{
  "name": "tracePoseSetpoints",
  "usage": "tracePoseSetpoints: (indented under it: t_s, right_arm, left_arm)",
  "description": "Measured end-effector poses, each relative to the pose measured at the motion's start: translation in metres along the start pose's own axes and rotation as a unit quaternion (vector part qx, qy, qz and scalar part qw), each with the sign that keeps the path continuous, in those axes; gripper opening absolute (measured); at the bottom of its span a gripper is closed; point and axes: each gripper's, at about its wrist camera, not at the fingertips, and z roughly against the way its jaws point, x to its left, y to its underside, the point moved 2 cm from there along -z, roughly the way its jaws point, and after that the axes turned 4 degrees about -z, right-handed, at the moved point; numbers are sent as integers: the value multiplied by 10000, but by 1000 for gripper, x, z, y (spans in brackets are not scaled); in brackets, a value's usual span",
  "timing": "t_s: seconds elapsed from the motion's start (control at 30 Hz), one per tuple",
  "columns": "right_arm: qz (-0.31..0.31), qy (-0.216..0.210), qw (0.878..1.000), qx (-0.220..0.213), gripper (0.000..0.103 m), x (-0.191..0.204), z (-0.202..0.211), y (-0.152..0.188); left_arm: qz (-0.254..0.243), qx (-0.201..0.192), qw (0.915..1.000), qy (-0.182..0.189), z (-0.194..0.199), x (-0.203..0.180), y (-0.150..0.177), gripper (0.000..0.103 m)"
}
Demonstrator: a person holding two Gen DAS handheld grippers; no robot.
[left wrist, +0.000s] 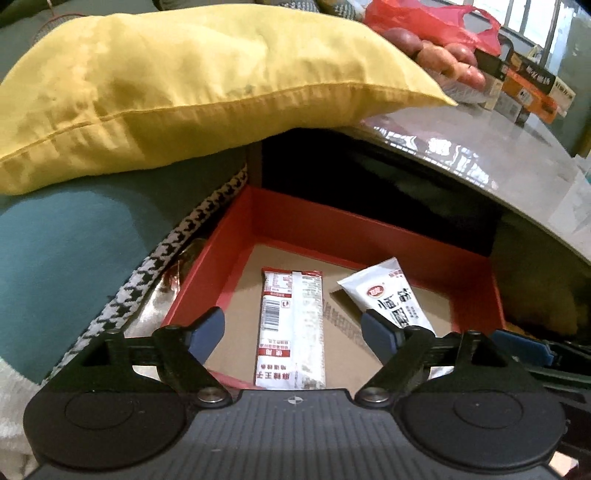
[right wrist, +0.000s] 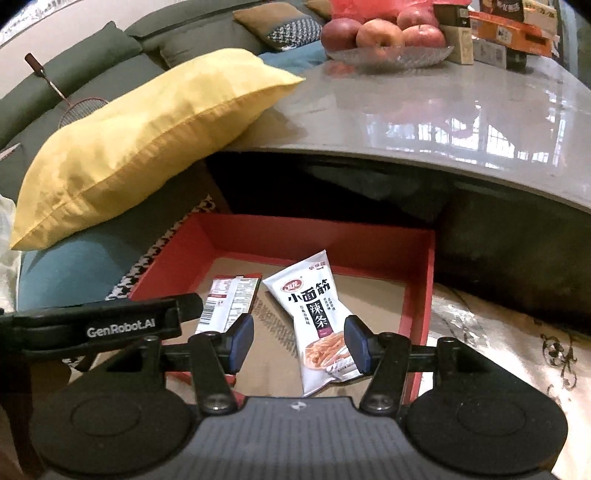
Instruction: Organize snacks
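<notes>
Blue-padded fingers of the left gripper are seen spread wide above a red box, with nothing held between them. Directly below lies a narrow red-and-white snack packet, back side up, flat on the cardboard floor of the box. Beside it, partly behind the right-hand pad, a white snack pouch is noted.

From the right wrist view, the right gripper is likewise found released, its pads hanging to either side of the white snack pouch without visible contact. The narrow packet is seen at the left, the other tool's black body just over it.

Both snacks are judged to be already in the box. Risks, as judged: the two tools are crowded over one small box, so a collision is likely if both descend together. The pouch is slick and puffed, and could be squeezed out of a closing grip. The box wall could be caught by a pad and the box dragged.

Surroundings: the box is set low, beside a teal cushion and houndstooth fabric. A yellow pillow overhangs a glossy grey table on which a glass dish of apples and cartons are kept.
</notes>
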Motion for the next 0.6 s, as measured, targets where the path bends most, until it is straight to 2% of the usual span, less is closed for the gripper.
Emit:
tracePoseSetpoints:
  t_s: [0.6]
  right_arm:
    - [-35,-88,9999,51,55,6,45,40]
  left_arm:
    - [-40,-32,10000,50,43,8,39,88]
